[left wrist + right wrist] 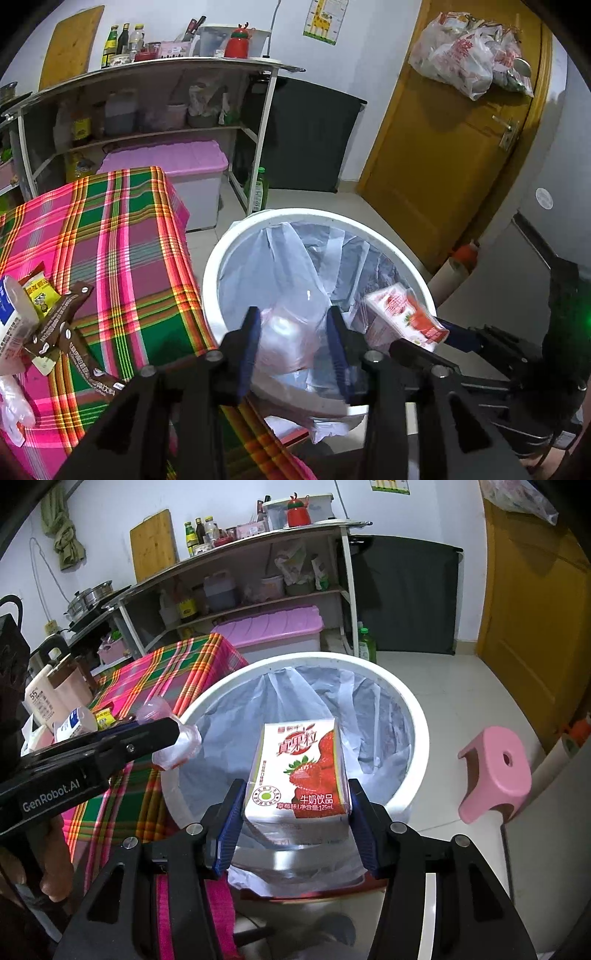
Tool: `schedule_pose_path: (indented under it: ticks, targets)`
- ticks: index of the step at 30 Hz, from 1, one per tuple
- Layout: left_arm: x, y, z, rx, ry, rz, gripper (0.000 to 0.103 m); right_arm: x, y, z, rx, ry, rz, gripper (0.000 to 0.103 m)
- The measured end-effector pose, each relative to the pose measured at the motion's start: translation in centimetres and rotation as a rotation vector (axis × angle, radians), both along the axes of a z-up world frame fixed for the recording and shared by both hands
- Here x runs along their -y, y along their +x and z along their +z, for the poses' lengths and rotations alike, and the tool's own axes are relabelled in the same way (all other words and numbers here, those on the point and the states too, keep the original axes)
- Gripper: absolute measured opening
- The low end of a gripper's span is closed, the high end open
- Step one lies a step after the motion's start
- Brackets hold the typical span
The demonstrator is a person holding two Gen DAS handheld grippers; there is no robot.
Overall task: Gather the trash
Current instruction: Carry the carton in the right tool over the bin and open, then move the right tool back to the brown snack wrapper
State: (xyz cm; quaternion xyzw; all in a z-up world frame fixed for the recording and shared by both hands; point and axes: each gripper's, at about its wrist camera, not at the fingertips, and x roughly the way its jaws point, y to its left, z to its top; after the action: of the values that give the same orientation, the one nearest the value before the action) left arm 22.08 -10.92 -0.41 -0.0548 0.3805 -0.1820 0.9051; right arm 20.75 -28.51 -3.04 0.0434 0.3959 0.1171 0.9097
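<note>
**Two grippers over the bin, both loaded**

Both grippers were held above the white trash bin (pixel 413 716), which was lined with a translucent bag (pixel 373 716) and stood just beside the table.

- Right gripper (pixel 293 812): a strawberry milk carton (pixel 301 775) was clamped upright between the blue pads (pixel 231 827), over the bin's near rim. In the left wrist view the same carton (pixel 404 317) was seen tilted at the bin's right edge.
- Left gripper (pixel 293 343): jaws were set narrow, with a crumpled clear plastic wrapper (pixel 286 339) pinched between them above the bin's near-left edge. From the right wrist view the wrapper (pixel 177 746) was seen bunched at the fingertips, touching or just over the rim; which of the two could not be told.

Left on the table, on the plaid cloth (pixel 122 258):
- brown wrapper (pixel 70 325), flattened
- small yellow packet (pixel 38 295)
- white and blue carton (pixel 11 321), partly cut off by the frame
- clear plastic bit (pixel 13 410) at the near edge
- beige bottle (pixel 40 701) and pink cup (pixel 72 686) at the far corner

Surroundings: a pink stool (pixel 495 771) was seen on the floor to the bin's right, a pink-lidded storage box (pixel 170 162) behind the table under the metal shelf rack (pixel 147 74), a green bottle (pixel 258 192) on the floor beyond the bin, and a wooden door (pixel 450 158) with plastic bags (pixel 465 59) hung on it.
</note>
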Motion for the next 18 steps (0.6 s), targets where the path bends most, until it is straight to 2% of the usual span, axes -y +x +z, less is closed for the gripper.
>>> schedule_pose_path:
  ticks: [9, 18]
  targets:
    - [-0.5, -0.3, 0.3, 0.006, -0.007, 0.022, 0.045, 0.1, -0.2, 0.1, 0.014, 0.005, -0.008, 0.055]
    - [-1.8, -2.1, 1.2, 0.028, -0.011, 0.062, 0.045, -0.3, -2.0, 1.6, 0.056, 0.01, 0.01, 0.055]
